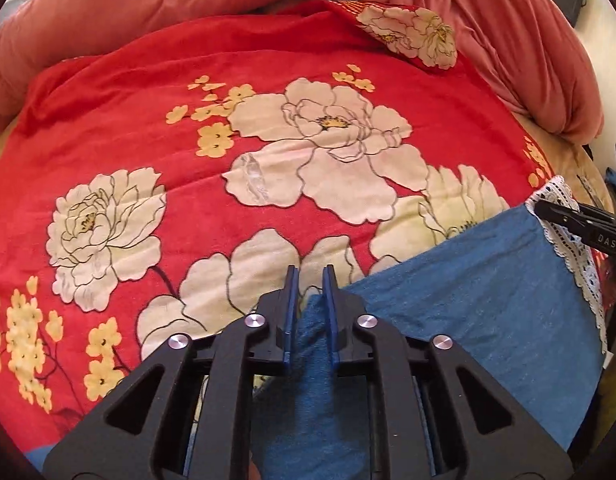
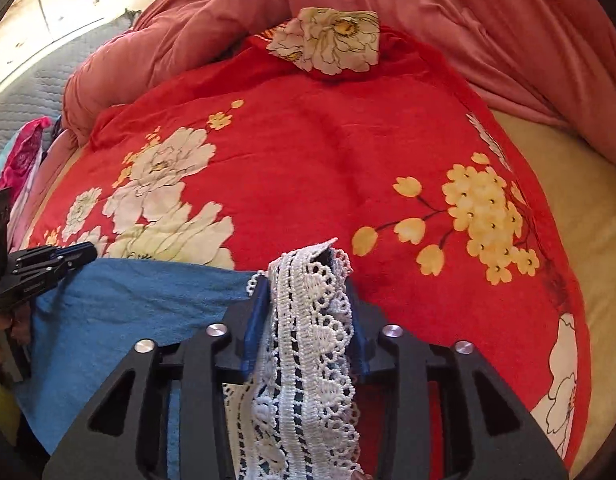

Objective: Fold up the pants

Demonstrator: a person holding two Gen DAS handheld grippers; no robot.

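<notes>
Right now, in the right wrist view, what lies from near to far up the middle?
White lace trim between the jaws, then red flowered bedspread, a folded-over flowered corner, then the pink quilt.

Both grippers clamped, angled downward.
Left gripper (image 1: pixel 311 276) pinches the blue pants (image 1: pixel 468 312); right gripper (image 2: pixel 308 276) grips their white lace hem (image 2: pixel 308 340).

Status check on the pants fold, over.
Left gripper shut on blue pants. Right gripper shut on lace hem. Pants stretched over red floral blanket. Nothing in the way.
</notes>
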